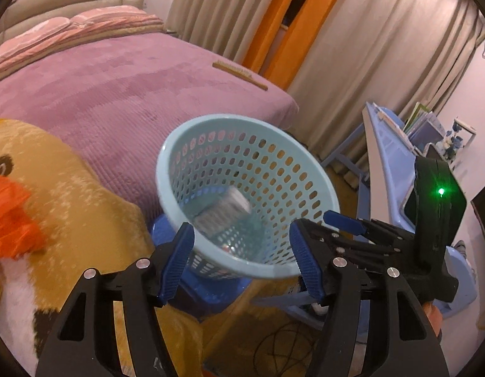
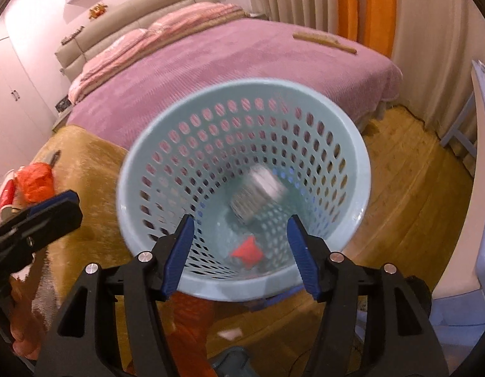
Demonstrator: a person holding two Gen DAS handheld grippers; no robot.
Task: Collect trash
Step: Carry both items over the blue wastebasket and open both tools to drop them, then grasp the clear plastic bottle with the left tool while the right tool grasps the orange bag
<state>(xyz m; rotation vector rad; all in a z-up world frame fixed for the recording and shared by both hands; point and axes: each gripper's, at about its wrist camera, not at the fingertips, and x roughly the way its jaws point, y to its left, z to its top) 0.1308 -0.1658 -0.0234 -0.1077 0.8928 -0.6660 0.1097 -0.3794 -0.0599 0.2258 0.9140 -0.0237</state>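
Both claws were wide apart and held nothing: the right gripper (image 2: 239,251) sat at the bottom middle of its picture, over the light blue basket (image 2: 349,220). Inside the basket, a blurry gray can (image 2: 258,194) lay near a red scrap (image 2: 246,250). The left gripper (image 1: 241,260) was near the basket's rim (image 1: 160,169). An orange bag (image 1: 10,216) lay at the left edge on the yellow blanket (image 1: 85,207).

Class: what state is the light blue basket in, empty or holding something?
Holding something. Inside the basket lies a blurred silvery-grey object, and a small red piece sits near its bottom. What the grey object is, cannot tell.
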